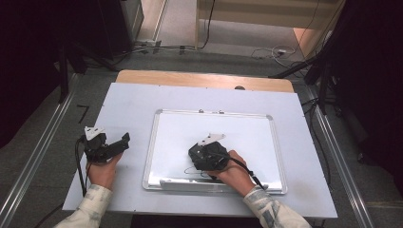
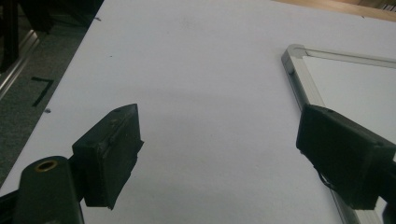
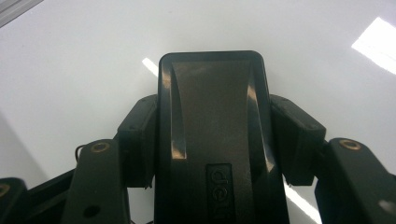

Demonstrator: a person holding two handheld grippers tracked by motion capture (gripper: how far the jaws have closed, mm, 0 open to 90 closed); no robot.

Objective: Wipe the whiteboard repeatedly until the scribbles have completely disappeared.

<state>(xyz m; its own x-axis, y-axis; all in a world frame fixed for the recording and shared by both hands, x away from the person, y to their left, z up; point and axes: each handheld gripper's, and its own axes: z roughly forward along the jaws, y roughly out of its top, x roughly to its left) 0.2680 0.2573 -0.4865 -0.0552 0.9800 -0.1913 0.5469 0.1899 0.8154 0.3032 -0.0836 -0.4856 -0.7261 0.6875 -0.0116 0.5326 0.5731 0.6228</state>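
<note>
Resting on the tabletop (image 1: 128,95) off to the left of the whiteboard (image 1: 164,142), the left tool (image 1: 124,140) sat idle with its jaws spread wide and nothing between them — in the left gripper view its pads (image 2: 109,158) framed bare white surface, with the whiteboard's metal corner (image 2: 294,53) just beyond the far pad. Further right, the right tool (image 1: 202,154) was over the lower middle of the whiteboard, pinching a black eraser (image 3: 212,135) by its two long sides; the eraser's body stood out ahead of the jaws, over the glossy board. A thin dark pen line (image 1: 192,172) lay just below the tool, near the board's bottom rail. To wipe well, I judged that the eraser needed to be pressed flat — not tipped on an edge — and drawn across that line in steady overlapping strokes, the grip kept firm so the eraser could not twist, and the free tool could have steadied the frame.
</note>
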